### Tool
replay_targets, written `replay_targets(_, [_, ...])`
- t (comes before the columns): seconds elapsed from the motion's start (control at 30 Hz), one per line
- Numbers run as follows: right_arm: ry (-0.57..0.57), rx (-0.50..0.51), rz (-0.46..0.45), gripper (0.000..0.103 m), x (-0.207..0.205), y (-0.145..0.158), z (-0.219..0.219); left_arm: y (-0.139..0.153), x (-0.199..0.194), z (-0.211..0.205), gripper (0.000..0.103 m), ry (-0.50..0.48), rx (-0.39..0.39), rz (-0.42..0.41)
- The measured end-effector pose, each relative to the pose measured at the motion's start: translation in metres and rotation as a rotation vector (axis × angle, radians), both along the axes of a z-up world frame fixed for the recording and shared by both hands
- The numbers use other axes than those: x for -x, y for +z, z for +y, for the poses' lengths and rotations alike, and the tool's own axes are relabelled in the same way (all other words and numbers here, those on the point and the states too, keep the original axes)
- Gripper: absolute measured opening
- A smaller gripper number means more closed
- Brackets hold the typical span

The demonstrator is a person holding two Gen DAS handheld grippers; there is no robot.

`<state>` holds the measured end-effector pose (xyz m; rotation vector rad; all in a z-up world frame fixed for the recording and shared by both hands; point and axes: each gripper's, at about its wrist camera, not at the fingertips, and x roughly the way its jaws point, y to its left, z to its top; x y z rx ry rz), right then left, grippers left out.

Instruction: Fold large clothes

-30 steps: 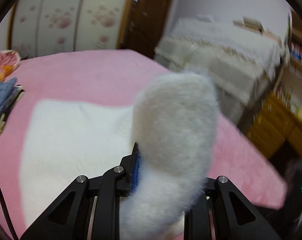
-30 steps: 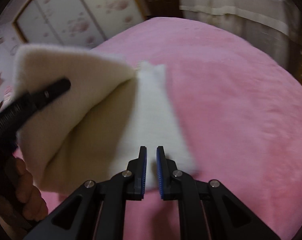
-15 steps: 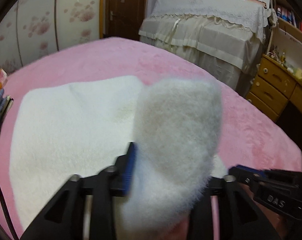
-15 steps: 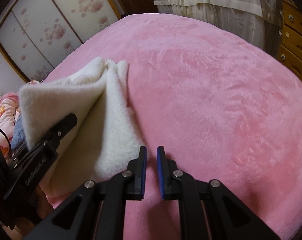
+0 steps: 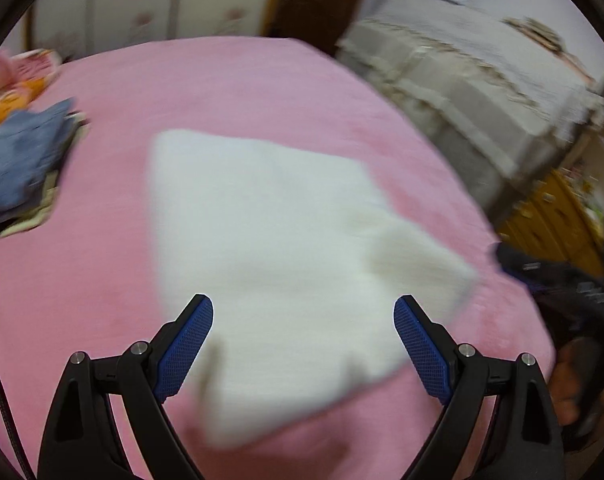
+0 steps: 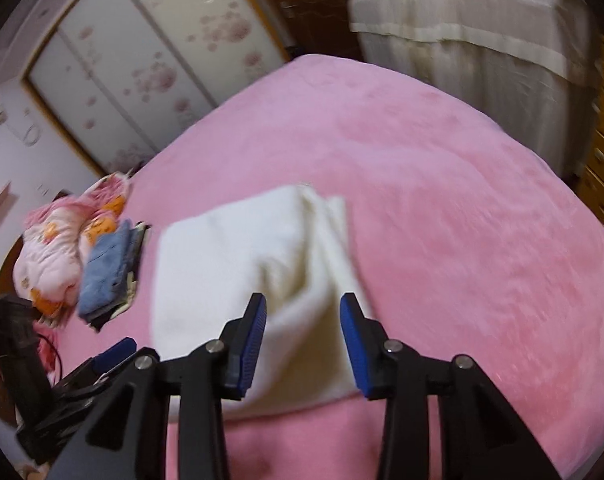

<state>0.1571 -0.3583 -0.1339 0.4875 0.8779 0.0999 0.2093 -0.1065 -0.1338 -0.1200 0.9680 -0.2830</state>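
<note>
A white fluffy garment (image 5: 282,248) lies folded into a rough rectangle on the pink bed (image 5: 230,88). It also shows in the right wrist view (image 6: 238,272), with a loose flap along its right side. My left gripper (image 5: 303,332) is open and empty, its jaws wide apart above the garment's near edge. My right gripper (image 6: 303,336) is open and empty, just above the garment's near right part. The right gripper shows blurred at the right edge of the left wrist view (image 5: 549,276).
A folded blue garment (image 6: 106,268) and a pink patterned bundle (image 6: 58,252) lie at the bed's left side. A table draped in cream cloth (image 5: 473,92) and yellow wooden drawers (image 5: 557,220) stand to the right. Sliding floral wardrobe doors (image 6: 154,60) are behind.
My left gripper has let go of the white garment and opened wide; the garment now lies flat. My right gripper has opened and moved over the garment's near edge.
</note>
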Motion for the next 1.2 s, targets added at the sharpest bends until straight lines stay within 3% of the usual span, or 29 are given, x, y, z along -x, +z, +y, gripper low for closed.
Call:
replay_targets(0.07, [0.06, -0.004, 0.019, 0.039, -0.018, 0.002, 0.013, -0.011, -0.012, 0.024, 0.091, 0.055, -0.024, 0.053])
replay_targets(0.13, [0.14, -0.03, 0.096, 0.039, -0.04, -0.008, 0.028, -0.022, -0.021, 0.042, 0.091, 0.092, -0.012, 0.099])
replay_targets(0.23, [0.18, -0.025, 0.23, 0.039, -0.069, -0.034, 0.044, -0.048, -0.04, 0.065, 0.091, 0.114, 0.102, 0.198])
replay_targets(0.33, [0.148, -0.049, 0.337, 0.039, -0.091, -0.063, 0.043, -0.072, -0.055, 0.078, 0.091, 0.129, 0.198, 0.266])
replay_targets(0.37, [0.137, -0.076, 0.351, 0.036, -0.096, -0.071, 0.039, -0.079, -0.059, 0.08, 0.091, 0.127, 0.218, 0.278])
replay_targets(0.4, [0.13, -0.108, 0.346, 0.02, -0.099, -0.076, 0.036, -0.087, -0.059, 0.082, 0.091, 0.122, 0.233, 0.285])
replay_targets(0.5, [0.162, -0.111, 0.28, 0.017, -0.096, -0.076, 0.031, -0.092, -0.064, 0.081, 0.086, 0.105, 0.277, 0.291])
replay_targets(0.6, [0.198, -0.102, 0.166, 0.016, -0.078, -0.053, 0.023, -0.083, -0.06, 0.07, 0.076, 0.05, 0.239, 0.245])
replay_targets(0.67, [0.202, -0.088, 0.117, 0.016, -0.066, -0.043, 0.018, -0.077, -0.058, 0.058, 0.076, 0.021, 0.191, 0.212])
replay_targets(0.73, [0.191, -0.046, 0.121, 0.016, -0.06, -0.054, 0.015, -0.073, -0.059, 0.046, 0.076, -0.001, 0.141, 0.191])
replay_targets(0.83, [0.163, -0.044, 0.18, 0.016, -0.059, -0.096, 0.006, -0.073, -0.053, 0.018, 0.076, -0.034, -0.007, 0.129])
replay_targets(0.93, [0.157, -0.021, 0.158, 0.017, -0.057, -0.113, 0.008, -0.073, -0.047, 0.001, 0.083, -0.046, -0.118, 0.088])
replay_targets(1.03, [0.146, -0.031, 0.164, 0.023, -0.056, -0.102, 0.012, -0.074, -0.046, -0.005, 0.086, -0.033, -0.124, 0.073])
replay_targets(1.2, [0.113, 0.05, 0.148, 0.027, -0.049, -0.067, 0.012, -0.073, -0.051, -0.002, 0.086, 0.006, -0.051, 0.107])
